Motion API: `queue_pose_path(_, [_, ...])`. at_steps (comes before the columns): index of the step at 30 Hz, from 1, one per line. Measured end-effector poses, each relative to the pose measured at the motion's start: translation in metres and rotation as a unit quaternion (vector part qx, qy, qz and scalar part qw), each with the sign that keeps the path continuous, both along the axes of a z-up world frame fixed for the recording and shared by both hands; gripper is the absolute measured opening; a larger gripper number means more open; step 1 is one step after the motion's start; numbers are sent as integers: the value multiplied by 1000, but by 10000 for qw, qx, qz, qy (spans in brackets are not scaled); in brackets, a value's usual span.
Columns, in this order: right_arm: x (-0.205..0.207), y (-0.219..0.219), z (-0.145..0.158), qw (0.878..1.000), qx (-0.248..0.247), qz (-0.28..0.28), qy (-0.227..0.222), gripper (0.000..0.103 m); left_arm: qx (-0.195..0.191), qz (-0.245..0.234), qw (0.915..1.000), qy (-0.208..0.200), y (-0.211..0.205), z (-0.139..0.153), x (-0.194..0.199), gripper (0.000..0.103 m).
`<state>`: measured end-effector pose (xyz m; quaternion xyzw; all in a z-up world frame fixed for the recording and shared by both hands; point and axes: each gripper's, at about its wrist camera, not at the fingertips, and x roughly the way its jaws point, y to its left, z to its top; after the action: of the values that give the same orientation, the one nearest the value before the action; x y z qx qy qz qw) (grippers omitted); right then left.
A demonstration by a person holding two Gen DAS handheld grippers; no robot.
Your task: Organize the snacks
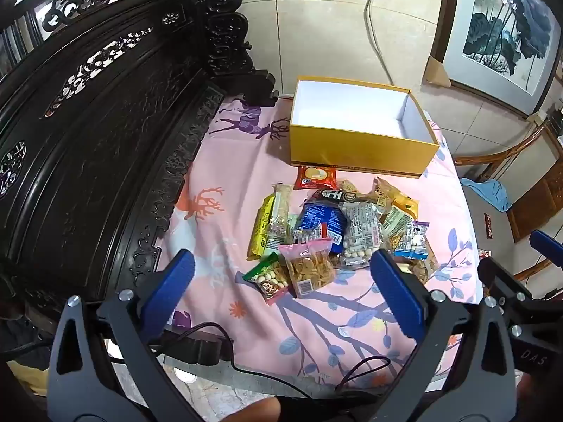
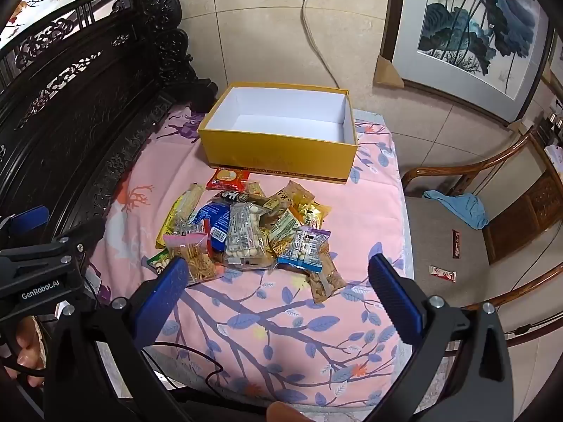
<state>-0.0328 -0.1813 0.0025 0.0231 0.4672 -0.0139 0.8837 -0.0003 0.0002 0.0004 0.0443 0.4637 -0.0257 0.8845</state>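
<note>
Pink cloth [image 1: 225, 232] with a deer and branch print covers the seat in front of you, and the snacks [image 1: 334, 232] lie on it in one loose heap. Just behind the heap stands the yellow box [image 1: 355, 147], open on top, white inside, with nothing in it. A red packet [image 1: 316, 177] lies nearest the box, just short of its front wall. In the heap you have a blue pack [image 1: 322, 219] near the middle, a long yellow one [image 1: 262, 227] on its left edge, and a clear bag of white nuts [image 1: 362, 235] right of the blue pack. At the near edge lie a pink-topped bag of chips [image 1: 309, 267] and a small green packet [image 1: 267, 277] beside it.

Your left gripper [image 1: 281, 285] hangs over the near side of the heap with its jaws spread wide; nothing sits between the blue pads and they touch no packet. Your right gripper [image 2: 278, 288] is the same: jaws released, held above the cloth just short of the heap, gripping nothing. In the right view a brown bag [image 2: 325, 277] lies closest to it, beside a blue and white pack [image 2: 304, 246].

Dark carved wood [image 1: 105, 140] backs the seat on the left. To the right stands a wooden chair [image 2: 475, 183] with a blue rag [image 2: 461, 207] and two small wrappers [image 2: 443, 272] on it
</note>
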Motion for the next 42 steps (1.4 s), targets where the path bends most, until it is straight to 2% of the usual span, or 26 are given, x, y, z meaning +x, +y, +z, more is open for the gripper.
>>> queue_pose_path(42, [-3,-1,2,10000,-14,30,9,102,39,-10,10000,24,-4,-1,-3,101])
